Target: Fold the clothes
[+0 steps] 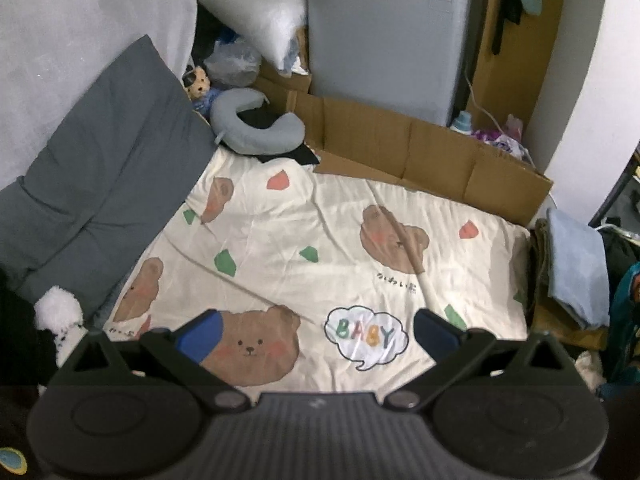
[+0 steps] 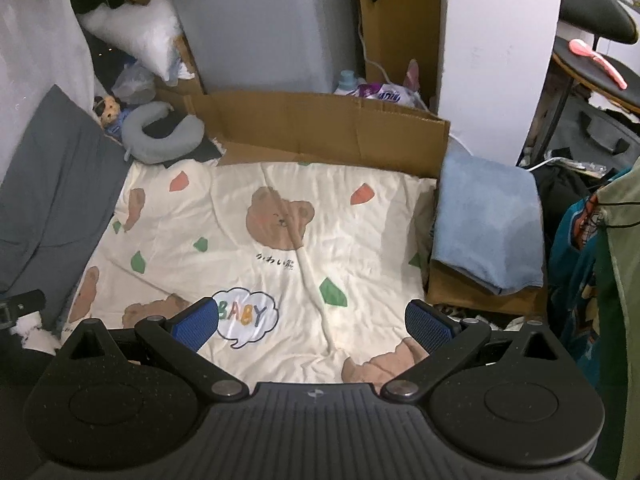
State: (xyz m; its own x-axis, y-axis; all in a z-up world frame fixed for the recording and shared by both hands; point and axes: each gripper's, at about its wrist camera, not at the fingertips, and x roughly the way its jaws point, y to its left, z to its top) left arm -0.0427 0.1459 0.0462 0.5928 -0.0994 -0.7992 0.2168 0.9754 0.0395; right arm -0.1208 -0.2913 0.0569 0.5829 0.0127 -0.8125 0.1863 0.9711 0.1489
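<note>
- A cream bear-print bedspread point(image 1: 320, 248) covers the bed and fills the middle of both wrist views; it is wrinkled, with brown bear faces, green and red patches and a "BABY" speech bubble point(image 1: 366, 336).
- A tall grey appliance point(image 1: 384, 32) stands upright behind the bed, past the far edge.
- A dark grey quilt point(image 1: 100, 168) lies bunched along the left side of the bed, against the white wall.
- A flattened cardboard sheet point(image 1: 420, 156) stands along the far edge of the bedspread, in front of the appliance.
- A folded light blue garment point(image 2: 488, 224) rests on a cardboard box point(image 2: 460, 288) just beside the right edge of the bed, off the bedspread; a darker folded layer shows under it in the left wrist view.
- A teal printed garment point(image 2: 576, 248) hangs at the far right, partly hidden by a green cloth.
- A grey U-shaped neck pillow point(image 1: 256, 124) sits at the far left corner, with a small plush doll point(image 1: 198, 84) just behind it.
- The left gripper point(image 1: 316, 334) hovers over the near end of the bedspread, its 2 blue-padded fingers spread wide with nothing between them.
- The right gripper point(image 2: 312, 328) likewise hangs above the bedspread, fingers wide apart and empty, well apart from the blue garment.
</note>
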